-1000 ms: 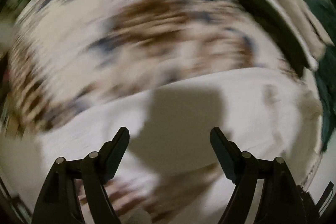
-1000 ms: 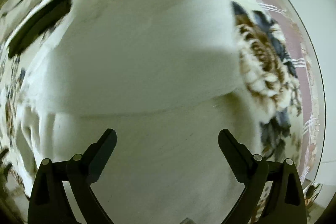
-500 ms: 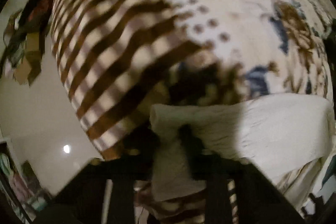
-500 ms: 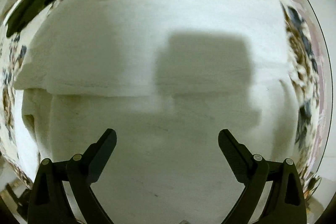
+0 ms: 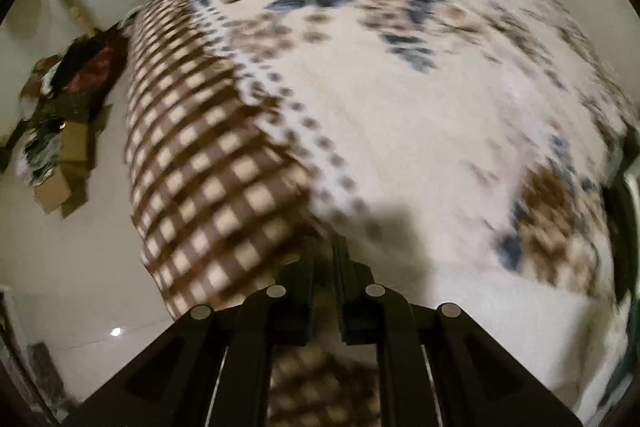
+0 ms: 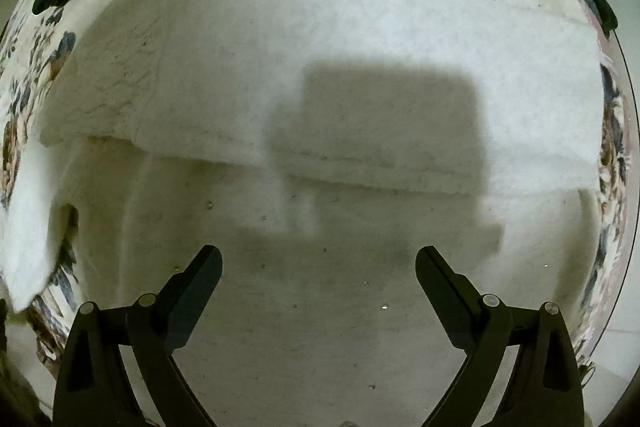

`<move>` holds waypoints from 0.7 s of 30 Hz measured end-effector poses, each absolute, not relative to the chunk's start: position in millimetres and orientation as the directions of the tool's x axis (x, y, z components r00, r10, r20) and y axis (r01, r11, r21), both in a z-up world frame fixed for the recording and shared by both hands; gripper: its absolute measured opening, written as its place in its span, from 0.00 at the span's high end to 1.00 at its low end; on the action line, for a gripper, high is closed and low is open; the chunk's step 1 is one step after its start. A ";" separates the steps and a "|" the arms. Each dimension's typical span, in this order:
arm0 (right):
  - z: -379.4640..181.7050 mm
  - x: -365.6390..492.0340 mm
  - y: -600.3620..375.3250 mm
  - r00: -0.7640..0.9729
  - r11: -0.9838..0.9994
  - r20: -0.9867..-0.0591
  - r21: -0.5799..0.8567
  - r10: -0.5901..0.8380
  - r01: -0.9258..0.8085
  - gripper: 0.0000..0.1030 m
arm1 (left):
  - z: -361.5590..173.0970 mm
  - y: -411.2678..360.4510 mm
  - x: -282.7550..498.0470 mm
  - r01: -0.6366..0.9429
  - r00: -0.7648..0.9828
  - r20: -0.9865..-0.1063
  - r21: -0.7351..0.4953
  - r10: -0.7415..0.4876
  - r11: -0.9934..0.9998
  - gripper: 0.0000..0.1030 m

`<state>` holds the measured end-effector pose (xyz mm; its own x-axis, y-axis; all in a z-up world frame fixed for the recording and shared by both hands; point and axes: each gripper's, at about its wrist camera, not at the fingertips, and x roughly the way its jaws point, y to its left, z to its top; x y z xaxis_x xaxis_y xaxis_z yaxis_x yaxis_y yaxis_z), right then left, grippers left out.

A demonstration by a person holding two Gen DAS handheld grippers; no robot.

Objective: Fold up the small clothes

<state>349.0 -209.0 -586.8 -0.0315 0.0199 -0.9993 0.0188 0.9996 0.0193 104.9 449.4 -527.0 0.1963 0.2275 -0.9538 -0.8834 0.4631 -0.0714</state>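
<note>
2 grippers — left gripper [image 5: 324,251] closed, empty; right gripper [image 6: 319,263] spread wide above white garment [image 6: 320,99].

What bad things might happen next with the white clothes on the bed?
1. The white garment is only half folded, one layer lying over another. The right tool hangs open above it and holds nothing, so a nudge might undo the fold.
2. The left tool is closed near the edge of the patterned blanket; what it grips is unclear. It might drag the blanket, shifting the clothes.
</note>
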 end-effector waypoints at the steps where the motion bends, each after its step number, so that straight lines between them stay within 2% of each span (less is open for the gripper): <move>1: -585.7 348.8 -205.7 -0.035 1.000 -0.999 0.023 0.023 0.020 0.04 | -534.4 467.0 100.1 -0.900 0.229 -0.957 -0.139 0.176 0.412 0.92; 4: -584.1 345.6 -201.2 -0.041 0.999 -0.999 0.026 0.027 0.019 0.04 | -546.8 488.9 79.1 -0.903 0.365 -0.931 -0.346 0.032 0.254 0.92; 5: -583.8 344.1 -199.0 -0.045 0.999 -0.999 0.027 0.028 0.021 0.04 | -545.4 486.9 73.0 -0.900 0.388 -0.922 -0.375 0.011 0.223 0.89; 7: -584.0 342.4 -193.7 -0.055 0.999 -0.998 0.028 0.029 0.029 0.04 | -551.2 478.9 55.3 -0.879 0.449 -0.892 -0.451 -0.050 0.152 0.74; 8: -584.3 341.4 -191.3 -0.061 0.999 -0.998 0.027 0.029 0.033 0.04 | -551.1 471.2 50.5 -0.877 0.455 -0.888 -0.460 -0.065 0.137 0.55; 9: -584.7 340.2 -187.3 -0.070 0.999 -0.997 0.025 0.028 0.040 0.04 | -555.3 462.1 44.3 -0.876 0.462 -0.883 -0.469 -0.088 0.110 0.41; 14: -581.5 341.3 -185.3 -0.085 0.998 -0.996 0.026 0.031 0.052 0.04 | -590.3 413.1 34.6 -0.844 0.531 -0.814 -0.531 -0.235 -0.069 0.39; 20: -574.2 360.6 -156.4 -0.081 1.000 -0.997 -0.003 -0.002 0.011 0.04 | -592.6 414.7 66.6 -0.870 0.492 -0.858 -0.492 -0.151 -0.038 0.42; 21: -572.5 361.5 -151.5 -0.079 1.000 -0.997 -0.011 -0.010 0.005 0.04 | -589.7 416.3 73.5 -0.879 0.473 -0.872 -0.476 -0.126 -0.010 0.52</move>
